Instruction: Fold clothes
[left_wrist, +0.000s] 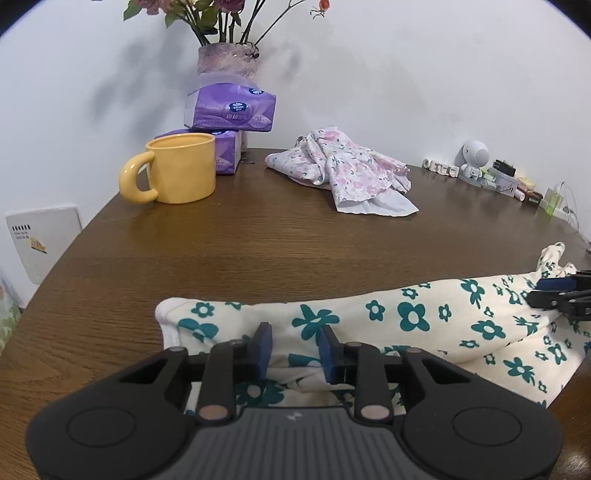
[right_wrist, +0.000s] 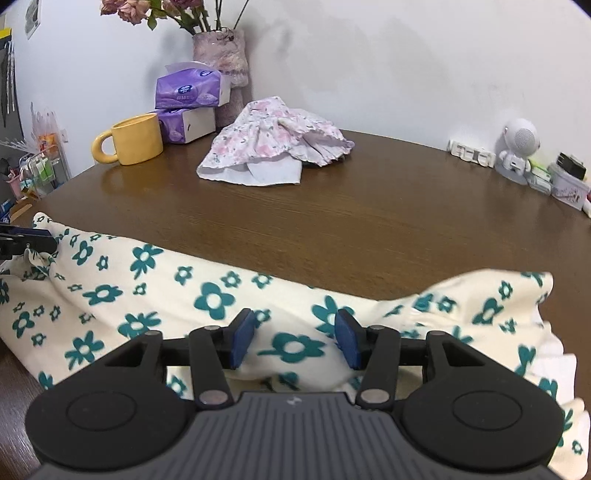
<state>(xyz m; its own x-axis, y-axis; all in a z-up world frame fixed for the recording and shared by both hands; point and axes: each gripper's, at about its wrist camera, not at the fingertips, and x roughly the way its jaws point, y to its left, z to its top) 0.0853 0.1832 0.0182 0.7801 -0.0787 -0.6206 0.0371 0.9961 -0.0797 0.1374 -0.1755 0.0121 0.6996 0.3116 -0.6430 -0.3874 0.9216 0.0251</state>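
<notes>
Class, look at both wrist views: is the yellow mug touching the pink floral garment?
Apart. The right wrist view shows bare table between the yellow mug and the pink floral garment.

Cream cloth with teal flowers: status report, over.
Left claw and right claw both open over cream teal-flowered garment. Garment bunched along near edge. Crumpled pink floral garment lies beyond, apart.

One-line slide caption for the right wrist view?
Open right gripper over a cream garment with teal flowers, on a wooden table.

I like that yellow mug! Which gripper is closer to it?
Left. The left gripper sits at the cloth's end on the mug's side; the right gripper is at the far end.
</notes>
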